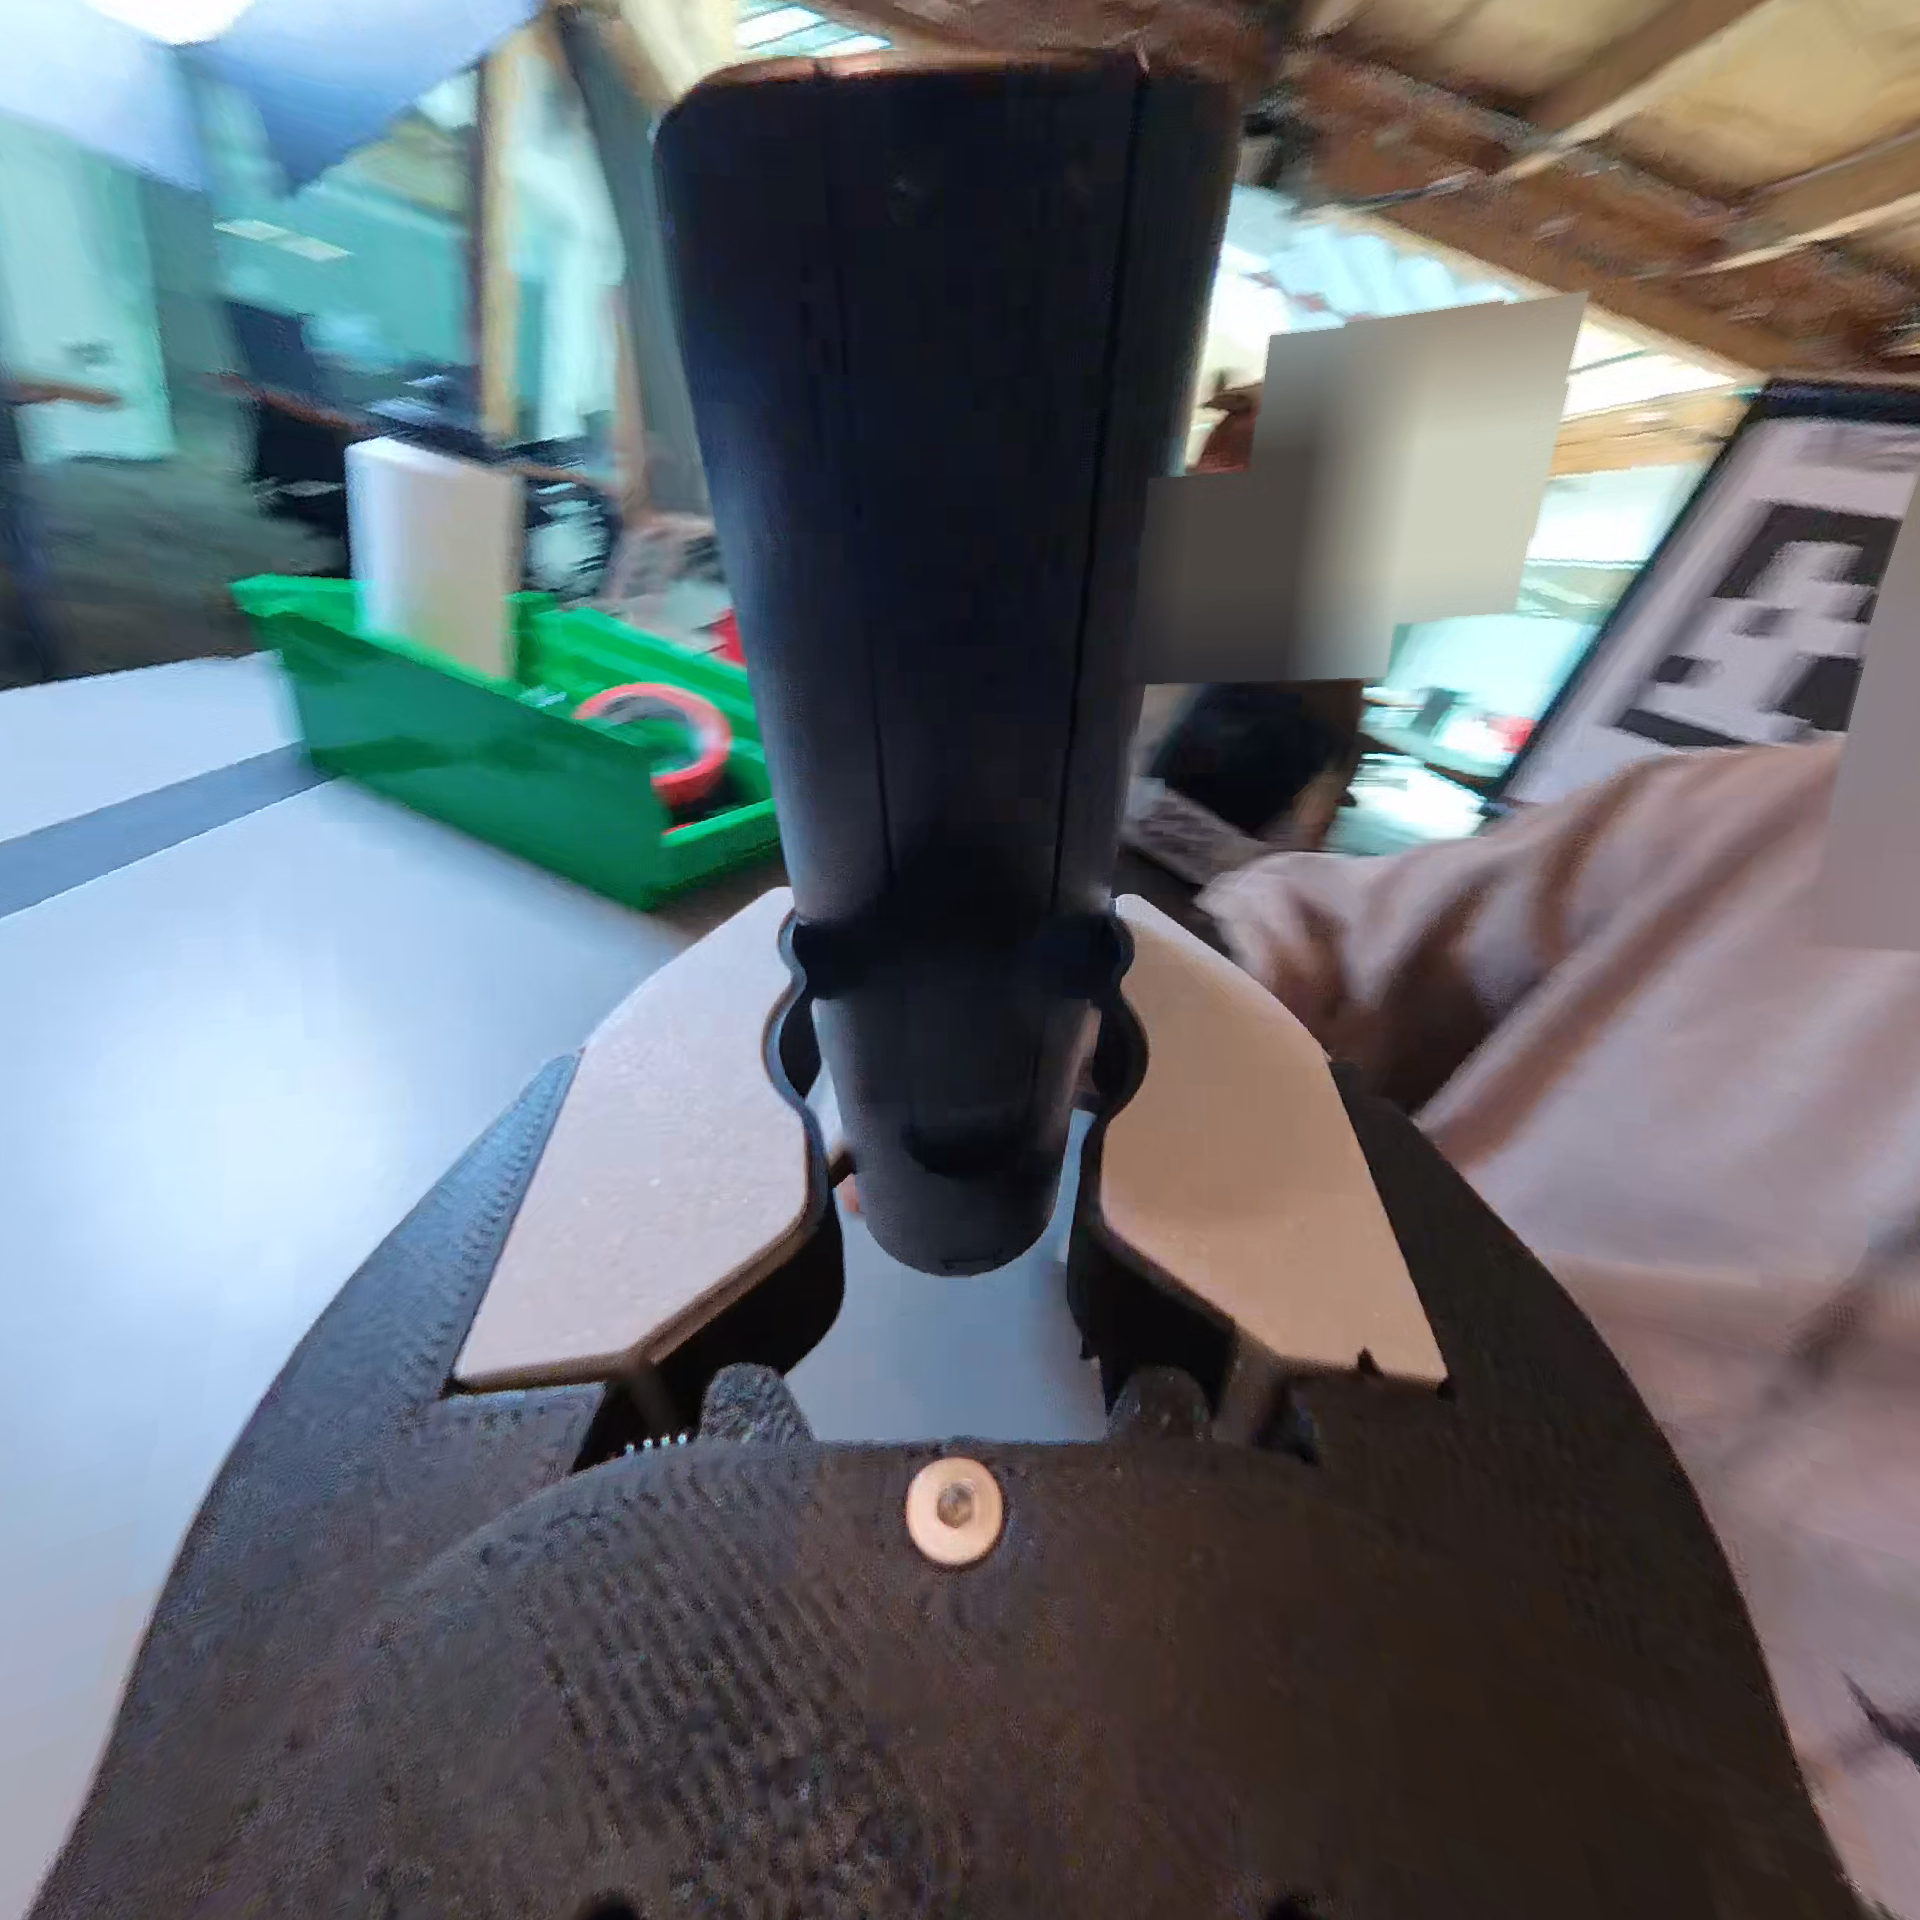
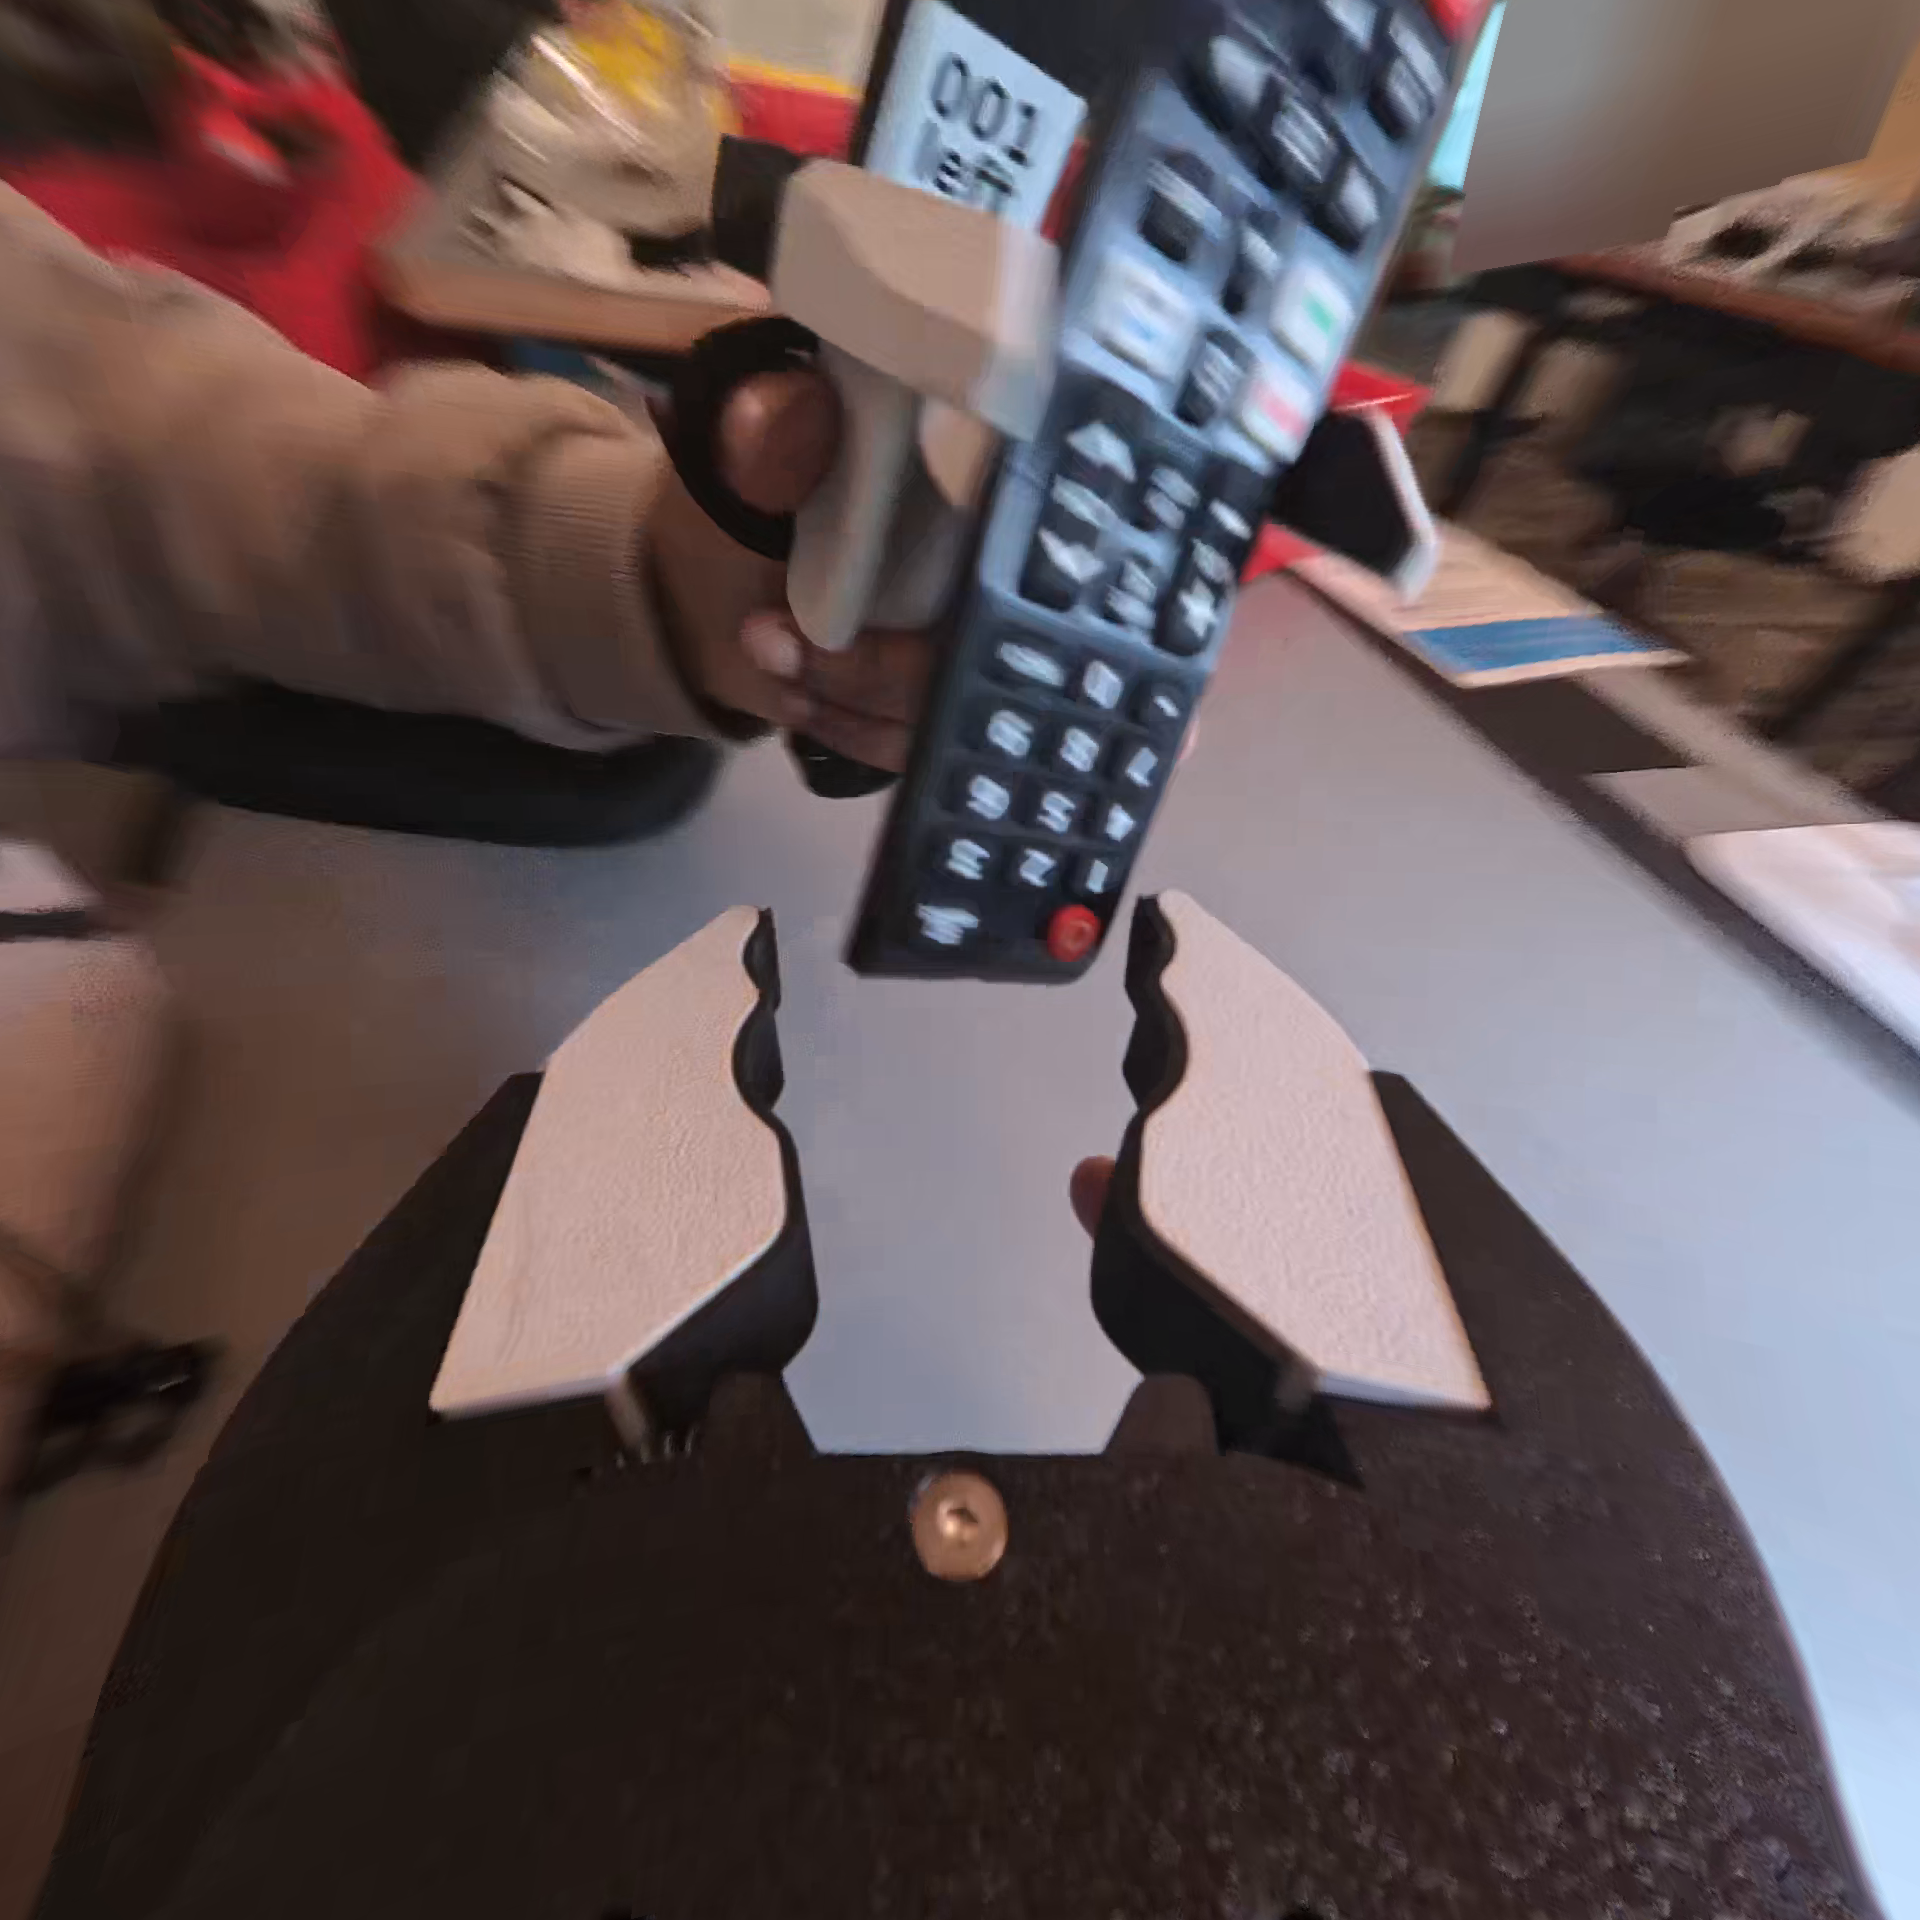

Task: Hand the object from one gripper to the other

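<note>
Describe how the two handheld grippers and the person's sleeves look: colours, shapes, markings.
Both the left gripper and the right gripper have a rough black printed body with a silver screw at the centre. Each carries two pale, flat-topped fingers whose inner edges are black and wavy. The left gripper also bears a white label, seen in the right wrist view. The sleeve is beige.

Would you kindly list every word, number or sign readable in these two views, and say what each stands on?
I do not copy writing out; here is what bears it.
White label on the left gripper: short printed text, legible.
Remote: button digits and symbols, partly blurred.
Paper at the right: too blurred to read.
Board: black-and-white pattern, no words.
</note>
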`<state>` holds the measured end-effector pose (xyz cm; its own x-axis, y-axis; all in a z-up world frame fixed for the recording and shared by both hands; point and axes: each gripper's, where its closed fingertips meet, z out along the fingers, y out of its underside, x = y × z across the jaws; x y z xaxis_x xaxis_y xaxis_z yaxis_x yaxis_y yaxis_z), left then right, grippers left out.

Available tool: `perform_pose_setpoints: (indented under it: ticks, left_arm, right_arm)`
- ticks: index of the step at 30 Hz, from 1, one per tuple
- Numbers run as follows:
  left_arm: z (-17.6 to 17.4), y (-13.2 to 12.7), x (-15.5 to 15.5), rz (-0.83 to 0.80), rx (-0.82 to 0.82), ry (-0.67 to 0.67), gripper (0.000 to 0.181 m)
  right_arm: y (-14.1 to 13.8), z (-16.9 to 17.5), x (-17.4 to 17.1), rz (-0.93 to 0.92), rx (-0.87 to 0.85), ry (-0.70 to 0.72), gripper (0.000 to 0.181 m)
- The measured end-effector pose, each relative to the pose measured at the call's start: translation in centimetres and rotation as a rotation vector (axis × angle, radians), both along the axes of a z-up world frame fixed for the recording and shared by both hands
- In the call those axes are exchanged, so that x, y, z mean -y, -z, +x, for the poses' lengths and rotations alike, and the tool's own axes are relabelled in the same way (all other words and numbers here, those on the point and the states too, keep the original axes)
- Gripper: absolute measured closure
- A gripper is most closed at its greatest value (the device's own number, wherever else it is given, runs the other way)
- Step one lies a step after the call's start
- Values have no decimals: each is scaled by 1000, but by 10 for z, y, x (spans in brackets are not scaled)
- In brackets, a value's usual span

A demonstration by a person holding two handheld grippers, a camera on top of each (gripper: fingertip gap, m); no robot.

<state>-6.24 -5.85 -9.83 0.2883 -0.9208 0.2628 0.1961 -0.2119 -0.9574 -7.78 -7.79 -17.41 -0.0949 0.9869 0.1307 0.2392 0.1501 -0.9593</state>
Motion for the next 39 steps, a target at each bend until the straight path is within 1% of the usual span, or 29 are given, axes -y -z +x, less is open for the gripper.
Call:
perform_pose_setpoints:
  ticks: [1,2,4,6,7,8,10,12,14,17,18,21,22,24,26,28,30,31,33,34,36,38,39]
  left_arm:
    - [2,-7,16,27,42,115,130]
    - [3,-13,27,39,81,187,130]
    - [10,-19,41,52,117,276,130]
    - [18,-20,53,42,146,366,131]
    - [22,-17,59,37,137,405,131]
    - [27,-13,64,39,111,438,131]
    - [34,-9,75,45,77,494,131]
    - [37,-8,80,60,61,512,130]
    - [38,-10,81,61,67,515,130]
    - [38,-15,76,44,98,476,130]
    - [38,-15,71,40,94,441,129]
    - [30,-16,50,56,62,246,130]
    - [27,-15,43,62,39,179,131]
    - [22,-12,26,61,-11,37,134]
    - [17,-6,12,48,-57,-70,146]
    - [14,-2,8,52,-78,-109,154]
    - [16,1,11,68,-107,-77,156]
    - [17,1,14,83,-122,-62,156]
    - [19,0,23,112,-144,1,156]
    - [21,-2,29,125,-140,43,156]
    - [24,-3,41,139,-135,137,157]
    - [28,2,49,135,-147,204,156]
    - [31,5,57,126,-148,269,156]
  right_arm:
    - [-2,3,8,-133,-2,-84,111]
    - [-5,6,16,-265,-8,-165,104]
    - [-9,14,39,-467,1,-356,101]
    - [-15,22,68,-625,18,-553,108]
    - [-25,30,81,-736,12,-671,119]
    - [-36,35,87,-835,-20,-752,132]
    - [-51,38,86,-933,-89,-801,137]
    - [-50,38,85,-940,-77,-807,149]
    - [-51,38,86,-911,-92,-793,149]
    - [-54,36,81,-893,-122,-756,149]
    - [-54,34,77,-867,-138,-727,149]
    - [-55,31,57,-797,-194,-604,150]
    - [-54,27,48,-744,-208,-531,151]
    - [-46,17,30,-583,-222,-340,151]
    - [-40,11,17,-421,-234,-194,153]
    - [-34,7,8,-261,-227,-82,153]
    - [-29,5,6,-107,-209,-17,152]
    - [-29,5,9,-91,-212,-18,152]
    - [-29,7,19,-105,-199,-96,153]
    - [-27,8,24,-123,-178,-142,149]
    - [-23,12,37,-198,-135,-256,135]
    - [-17,17,54,-299,-77,-381,128]
    - [-16,22,67,-377,-52,-474,125]
